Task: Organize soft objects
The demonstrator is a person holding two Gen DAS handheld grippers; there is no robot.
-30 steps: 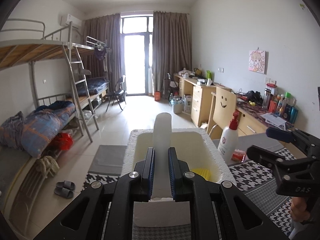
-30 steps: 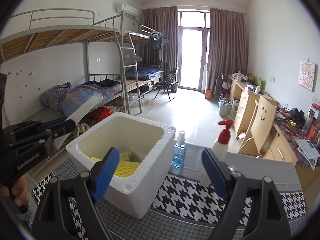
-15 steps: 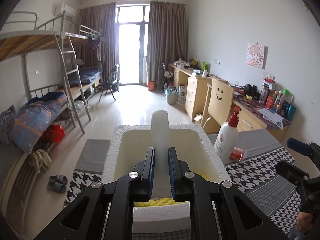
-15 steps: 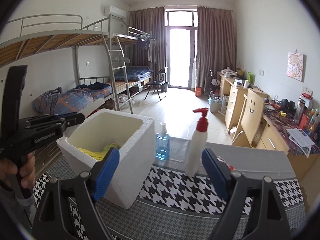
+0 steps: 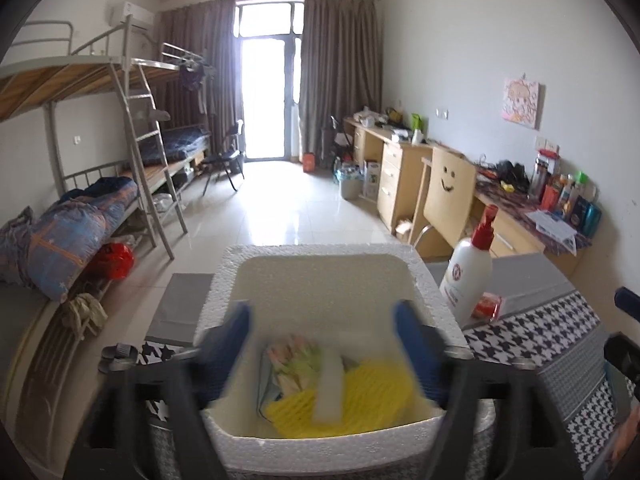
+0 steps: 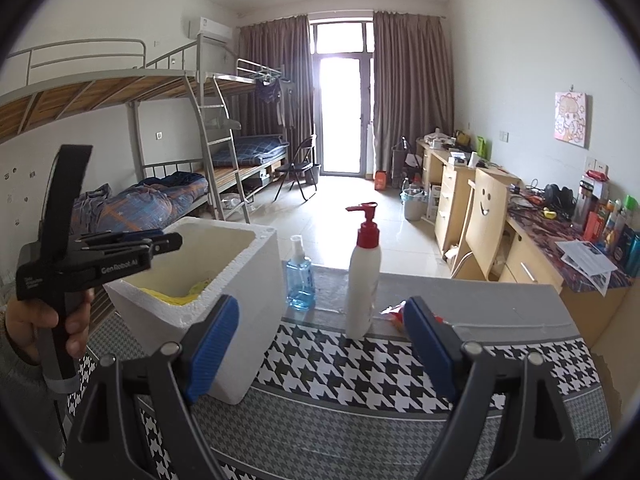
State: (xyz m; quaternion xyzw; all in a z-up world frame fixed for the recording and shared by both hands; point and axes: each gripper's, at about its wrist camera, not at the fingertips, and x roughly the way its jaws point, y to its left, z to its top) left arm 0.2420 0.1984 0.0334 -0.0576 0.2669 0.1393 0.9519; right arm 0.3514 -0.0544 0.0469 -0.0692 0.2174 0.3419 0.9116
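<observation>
Half a second ago our left gripper [image 5: 322,344] was clenched on a white foam strip [image 5: 330,386] held upright over the styrofoam box [image 5: 320,250]; since then its fingers have been opening, and nothing sits between them now. We see the strip blurred inside the box, over the yellow mesh sleeve [image 5: 360,396] and beside a pale flowered bundle [image 5: 294,360], so we judge it is dropping or has just landed there. Our view has also crept nearer, looking down into the box.

Our right gripper [image 6: 320,346] hovers with fingers released and empty above the houndstooth cloth on the tabletop [image 6: 360,360]. Ahead of it stand a white pump bottle [image 6: 363,276] and a small blue spray bottle [image 6: 299,276], both upright and close to the box wall. Something small, red and wrapper-like [image 6: 394,314] lies just beside the pump bottle's base; we cannot tell what it is.

For the task, we reckon one more soft piece is stowed. Whether the red item counts as soft is unclear, and the bottles likely do not belong in the box.
</observation>
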